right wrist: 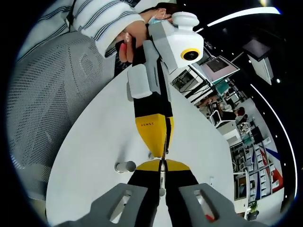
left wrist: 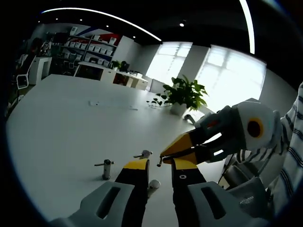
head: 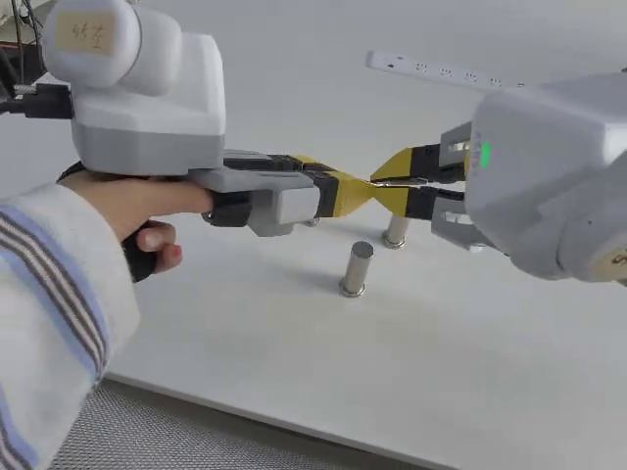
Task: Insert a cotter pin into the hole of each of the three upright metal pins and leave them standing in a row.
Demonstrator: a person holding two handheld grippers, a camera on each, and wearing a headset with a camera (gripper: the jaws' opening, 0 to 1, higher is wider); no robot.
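Observation:
Two upright metal pins [head: 356, 269] [head: 396, 232] stand on the white table [head: 294, 372] below the grippers. My right gripper [head: 384, 183] is shut on a thin cotter pin [head: 400, 181], held level above them. My left gripper [head: 367, 186] faces it tip to tip, its yellow jaws a little apart around the pin's free end. In the left gripper view, two metal pins [left wrist: 107, 169] [left wrist: 144, 154] each show a thin crosspiece, and a third [left wrist: 154, 183] sits between my left gripper's jaws. In the right gripper view, the cotter pin [right wrist: 162, 175] runs from my right gripper [right wrist: 162, 165] toward the left gripper [right wrist: 163, 150].
A white power strip [head: 441, 73] lies at the back of the table. The table's front edge [head: 245, 411] runs close to the person, with a grey mesh chair [head: 147, 431] below it. A striped sleeve [head: 49, 294] covers the arm that holds the left gripper.

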